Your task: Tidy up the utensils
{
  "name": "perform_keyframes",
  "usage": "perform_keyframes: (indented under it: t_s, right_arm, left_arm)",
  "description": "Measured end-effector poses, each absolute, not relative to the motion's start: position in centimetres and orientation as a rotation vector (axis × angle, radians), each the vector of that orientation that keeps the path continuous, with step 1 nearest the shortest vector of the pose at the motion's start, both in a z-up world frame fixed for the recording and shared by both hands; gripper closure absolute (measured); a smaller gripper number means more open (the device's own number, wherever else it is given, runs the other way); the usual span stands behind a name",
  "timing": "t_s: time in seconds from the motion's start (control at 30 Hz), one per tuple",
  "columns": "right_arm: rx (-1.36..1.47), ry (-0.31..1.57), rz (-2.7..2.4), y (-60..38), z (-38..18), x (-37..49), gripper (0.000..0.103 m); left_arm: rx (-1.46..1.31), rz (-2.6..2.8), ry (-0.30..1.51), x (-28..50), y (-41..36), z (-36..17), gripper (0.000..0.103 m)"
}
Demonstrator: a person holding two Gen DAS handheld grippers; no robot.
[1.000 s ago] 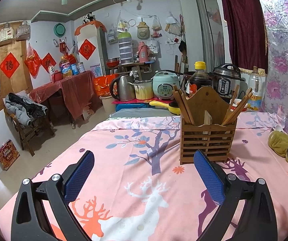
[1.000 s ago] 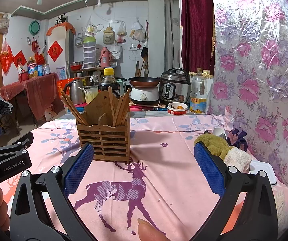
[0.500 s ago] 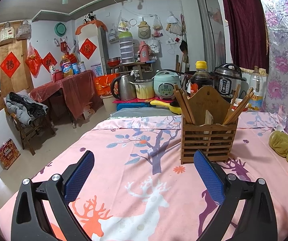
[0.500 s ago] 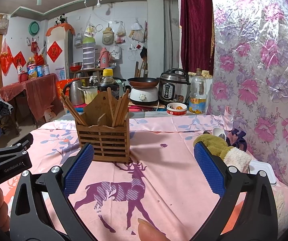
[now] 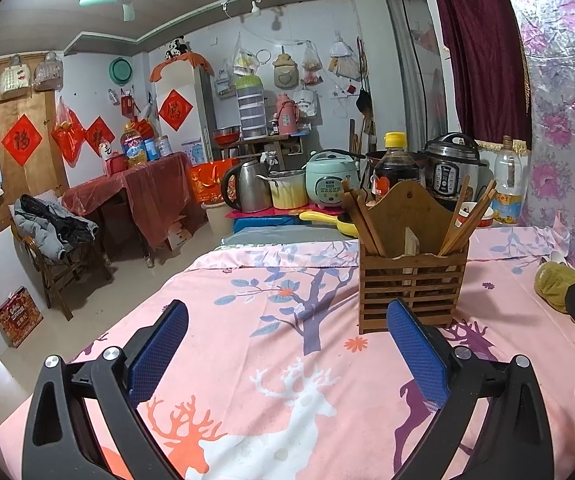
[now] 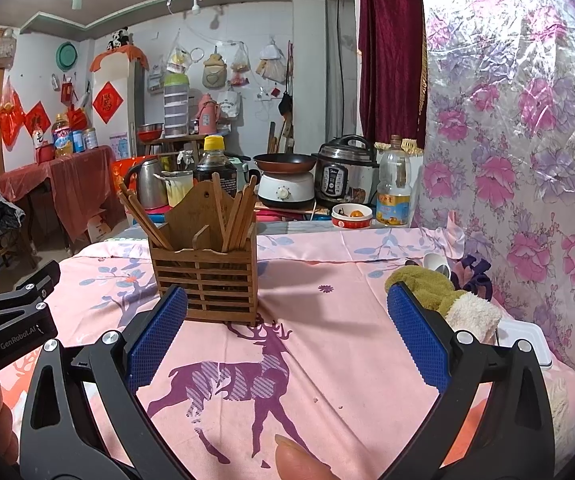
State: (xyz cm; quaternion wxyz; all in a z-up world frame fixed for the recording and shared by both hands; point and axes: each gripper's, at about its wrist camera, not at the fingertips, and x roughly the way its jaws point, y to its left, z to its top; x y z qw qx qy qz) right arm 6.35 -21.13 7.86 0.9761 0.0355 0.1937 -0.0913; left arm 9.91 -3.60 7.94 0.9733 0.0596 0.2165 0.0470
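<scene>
Left gripper (image 5: 287, 344): jaws spread wide, nothing held, above pink deer-print cloth (image 5: 247, 360). Right gripper (image 6: 287, 336): jaws spread wide, nothing held. Wooden slatted utensil holder (image 6: 205, 272): upright on cloth, ahead of both grippers, near left pad of right gripper. Chopsticks (image 6: 239, 216): leaning in left and right compartments of holder. Plush toy (image 6: 443, 296): on cloth, right of holder.

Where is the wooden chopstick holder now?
The chopstick holder stands on the pink cloth, left of centre in the right wrist view, left of the green towel.
</scene>
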Motion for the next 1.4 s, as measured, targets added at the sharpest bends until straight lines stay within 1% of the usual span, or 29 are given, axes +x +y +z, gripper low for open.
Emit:
perform_keyframes:
  t_s: [1.4]
  right_arm:
    - [0.070, 0.390, -0.184, -20.92, 7.67, 6.23, 0.006]
  left_arm:
    - [0.119, 0.094, 0.439, 9.91, -3.95, 7.82, 0.005]
